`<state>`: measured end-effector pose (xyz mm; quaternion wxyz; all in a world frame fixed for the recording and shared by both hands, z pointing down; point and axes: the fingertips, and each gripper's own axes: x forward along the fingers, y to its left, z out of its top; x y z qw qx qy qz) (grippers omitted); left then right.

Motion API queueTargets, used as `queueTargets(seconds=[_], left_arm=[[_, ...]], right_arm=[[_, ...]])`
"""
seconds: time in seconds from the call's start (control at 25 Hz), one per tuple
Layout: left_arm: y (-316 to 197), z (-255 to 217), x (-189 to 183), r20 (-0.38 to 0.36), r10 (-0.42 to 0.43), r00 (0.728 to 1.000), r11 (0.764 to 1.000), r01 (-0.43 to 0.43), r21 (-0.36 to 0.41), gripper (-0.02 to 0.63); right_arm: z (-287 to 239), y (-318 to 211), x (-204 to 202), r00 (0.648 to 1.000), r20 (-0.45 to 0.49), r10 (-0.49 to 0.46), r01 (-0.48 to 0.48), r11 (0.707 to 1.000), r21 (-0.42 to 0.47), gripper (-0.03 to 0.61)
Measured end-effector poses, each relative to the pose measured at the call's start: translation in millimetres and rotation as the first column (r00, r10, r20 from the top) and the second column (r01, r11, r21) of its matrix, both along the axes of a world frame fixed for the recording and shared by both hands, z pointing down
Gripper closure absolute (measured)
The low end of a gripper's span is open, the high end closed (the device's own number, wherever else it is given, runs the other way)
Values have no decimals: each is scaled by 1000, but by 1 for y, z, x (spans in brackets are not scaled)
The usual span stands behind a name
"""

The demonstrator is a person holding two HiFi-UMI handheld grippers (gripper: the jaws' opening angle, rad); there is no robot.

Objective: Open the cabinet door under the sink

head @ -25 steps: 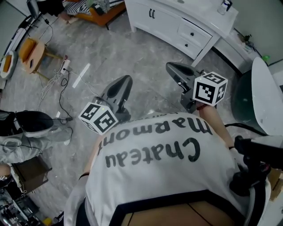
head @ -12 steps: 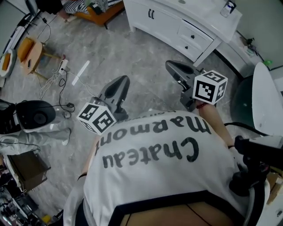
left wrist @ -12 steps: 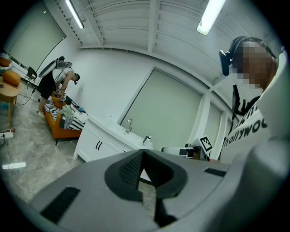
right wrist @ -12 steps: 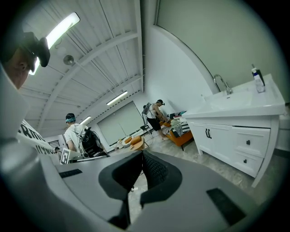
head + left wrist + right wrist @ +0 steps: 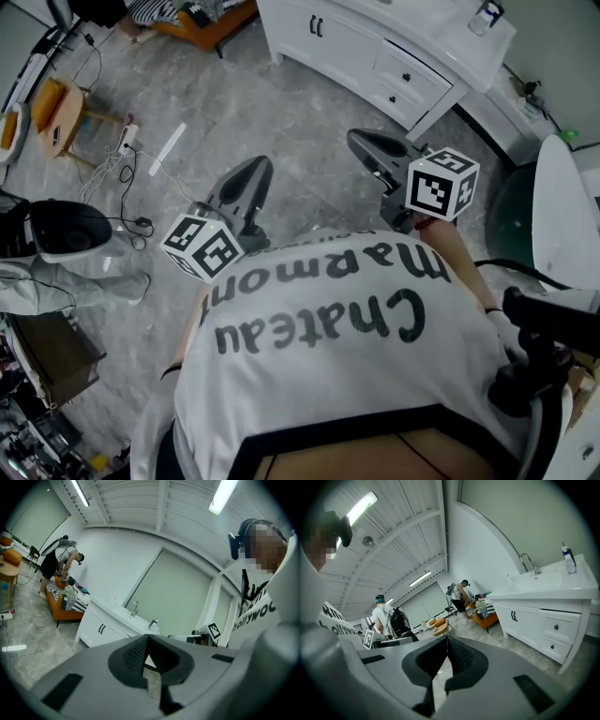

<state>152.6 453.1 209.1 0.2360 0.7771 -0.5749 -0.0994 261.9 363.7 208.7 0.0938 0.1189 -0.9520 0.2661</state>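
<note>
Left tool and right tool are brought slightly nearer the sink cabinet than a second ago.

A stretch of grey floor is left between both tools and the white cabinet. Its door under the sink, marked by two black handles, is seen shut and untouched, so the approach, the grasp and the pull are all judged still to be done. Each tool's jaws are pressed together with nothing between them. "Chateau Marmont" is printed on the person's white shirt; "hollywoo" is partly read in the left gripper view.
</note>
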Motion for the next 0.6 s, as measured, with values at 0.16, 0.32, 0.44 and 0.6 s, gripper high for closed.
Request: queueTargets(seconds=[0.16,0.32,0.44,0.6], left_arm=[[-12,-2,6,16,36,999,999,-36,0,606],[-18,-6,13,36,79,996,997,-79,-8,606],[-24,-7,16,56,105,993,994,-105,-4,606],[-36,4,11,36,124,992,992,-124,-16,606]], right_arm=[[2,-7,8,999,4,36,-36,999,-17,568],[7,-7,16,998,-3,69,-69,997,-45,568],[13,-11,22,996,-15,90,-91,994,-67,566],[17,-19,20,993,-24,112,-113,992,-64,568]])
